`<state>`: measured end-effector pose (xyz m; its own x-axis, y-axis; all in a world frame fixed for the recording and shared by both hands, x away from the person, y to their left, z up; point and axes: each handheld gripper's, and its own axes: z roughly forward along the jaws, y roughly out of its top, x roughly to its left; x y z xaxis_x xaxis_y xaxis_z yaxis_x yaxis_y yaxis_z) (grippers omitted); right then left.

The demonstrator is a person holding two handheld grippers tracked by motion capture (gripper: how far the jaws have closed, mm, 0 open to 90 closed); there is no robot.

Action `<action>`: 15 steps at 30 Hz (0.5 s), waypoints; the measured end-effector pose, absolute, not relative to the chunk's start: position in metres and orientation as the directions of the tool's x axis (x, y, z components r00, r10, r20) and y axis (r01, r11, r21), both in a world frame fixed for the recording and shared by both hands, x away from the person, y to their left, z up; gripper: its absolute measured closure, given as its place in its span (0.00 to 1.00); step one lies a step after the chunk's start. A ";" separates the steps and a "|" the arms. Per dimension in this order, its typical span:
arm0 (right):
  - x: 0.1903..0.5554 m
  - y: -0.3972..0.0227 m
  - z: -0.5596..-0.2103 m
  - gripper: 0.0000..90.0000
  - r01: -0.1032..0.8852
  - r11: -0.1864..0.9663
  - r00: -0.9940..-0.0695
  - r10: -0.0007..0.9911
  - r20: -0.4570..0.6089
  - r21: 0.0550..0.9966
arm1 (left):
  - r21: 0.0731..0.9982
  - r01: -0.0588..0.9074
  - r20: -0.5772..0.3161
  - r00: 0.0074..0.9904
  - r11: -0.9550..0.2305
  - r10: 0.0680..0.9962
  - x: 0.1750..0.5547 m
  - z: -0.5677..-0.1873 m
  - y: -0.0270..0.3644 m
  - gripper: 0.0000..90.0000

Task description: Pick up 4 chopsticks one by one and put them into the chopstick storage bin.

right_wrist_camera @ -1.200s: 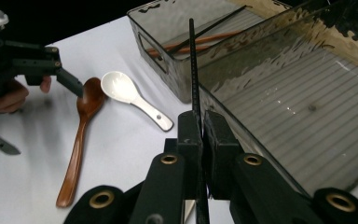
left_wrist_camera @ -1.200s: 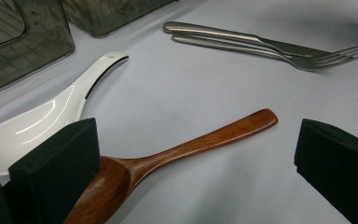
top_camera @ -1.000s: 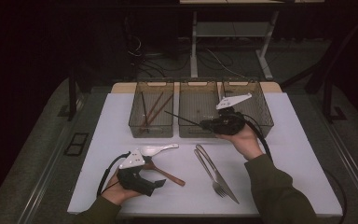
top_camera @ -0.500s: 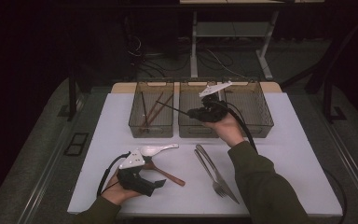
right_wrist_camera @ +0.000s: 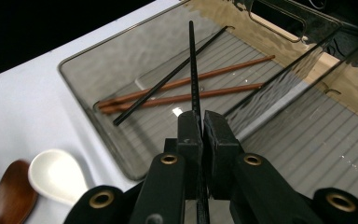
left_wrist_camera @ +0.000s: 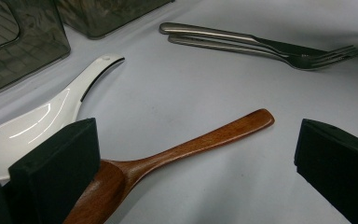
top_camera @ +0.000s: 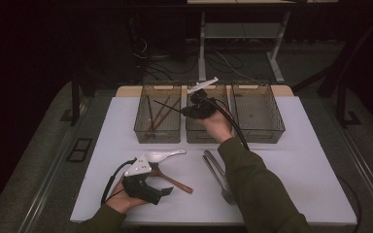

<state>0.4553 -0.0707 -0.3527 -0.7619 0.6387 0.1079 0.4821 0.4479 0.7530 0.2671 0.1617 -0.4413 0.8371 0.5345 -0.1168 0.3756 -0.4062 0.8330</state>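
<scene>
My right gripper (top_camera: 189,110) is shut on a black chopstick (top_camera: 165,106), which sticks out leftward over the left bin (top_camera: 158,137). In the right gripper view the jaws (right_wrist_camera: 201,128) pinch that chopstick (right_wrist_camera: 192,70) above the bin (right_wrist_camera: 88,116), where two brown chopsticks (right_wrist_camera: 186,91) and another black one (right_wrist_camera: 168,79) lie. My left gripper (top_camera: 156,180) rests open at the table's front left. Its jaws (left_wrist_camera: 196,158) stand on either side of a wooden spoon (left_wrist_camera: 191,144) without touching it. A white spoon (left_wrist_camera: 42,121) lies just beside.
Three smoky clear bins stand in a row at the back: left, middle (top_camera: 199,137) and right (top_camera: 258,137). Two steel forks (top_camera: 218,174) lie side by side on the white table (top_camera: 301,160), right of the spoons. The person's right forearm reaches across the table's middle.
My right gripper has carried the black chopstick leftward, from over the right bin to the middle and left bins. The left gripper has stayed put.
</scene>
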 end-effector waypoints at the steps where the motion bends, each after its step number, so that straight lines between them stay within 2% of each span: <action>1: 0.458 -0.067 -0.354 0.95 0.485 0.451 -0.760 0.641 0.106 0.749 | 0.834 0.375 -0.117 0.837 -0.405 0.534 0.267 -0.441 0.162 0.00; 15: 0.485 -0.019 -0.366 0.95 0.516 0.484 -0.725 0.687 0.059 0.706 | 0.834 0.373 -0.118 0.840 -0.406 0.529 0.268 -0.441 0.162 0.00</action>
<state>0.4855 -0.0188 -0.3665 -0.7247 0.6865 0.0595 0.5164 0.4839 0.7065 0.2676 0.1621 -0.4412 0.8402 0.5293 -0.1180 0.3729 -0.4058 0.8344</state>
